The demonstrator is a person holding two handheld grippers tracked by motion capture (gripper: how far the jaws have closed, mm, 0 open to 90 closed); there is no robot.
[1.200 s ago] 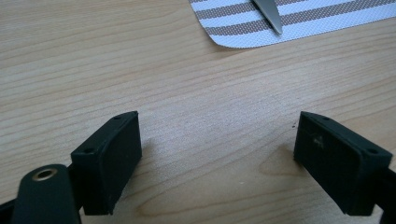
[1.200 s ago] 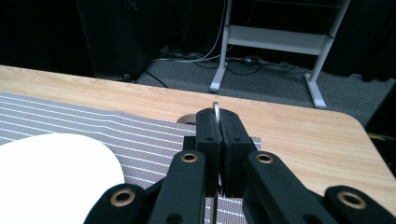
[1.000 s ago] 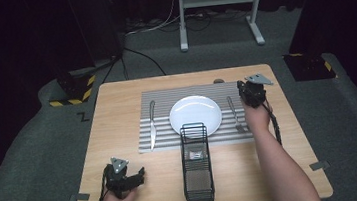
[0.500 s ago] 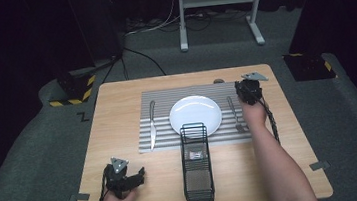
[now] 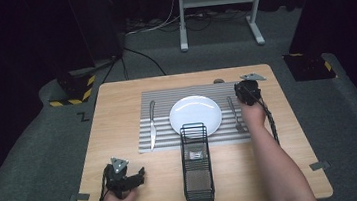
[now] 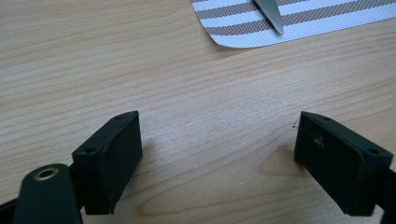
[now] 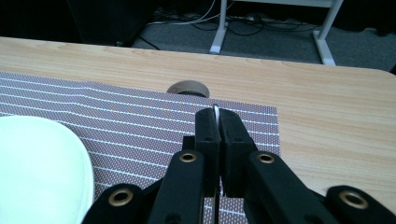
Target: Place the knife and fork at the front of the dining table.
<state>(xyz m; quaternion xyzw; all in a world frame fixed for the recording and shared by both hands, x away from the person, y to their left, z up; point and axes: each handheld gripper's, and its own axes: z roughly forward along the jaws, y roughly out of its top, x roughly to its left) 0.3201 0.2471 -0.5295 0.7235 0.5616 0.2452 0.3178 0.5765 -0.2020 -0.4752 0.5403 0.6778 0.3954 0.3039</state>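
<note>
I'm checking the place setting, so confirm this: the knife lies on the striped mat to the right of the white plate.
Not right. The knife lies on the striped mat to the left of the white plate, not to its right. The high view shows it.

A wide stretch of bare counter (image 5: 118, 117) is left open on the left, where the left tool (image 5: 133, 178) is held with nothing between its jaws. The near middle is blocked by the wire rack (image 5: 196, 164). The mat (image 5: 161, 97) is crowded by the plate (image 5: 195, 116), knife (image 5: 152, 124) and fork (image 5: 235, 114). A free strip is offered along the right edge.
</note>
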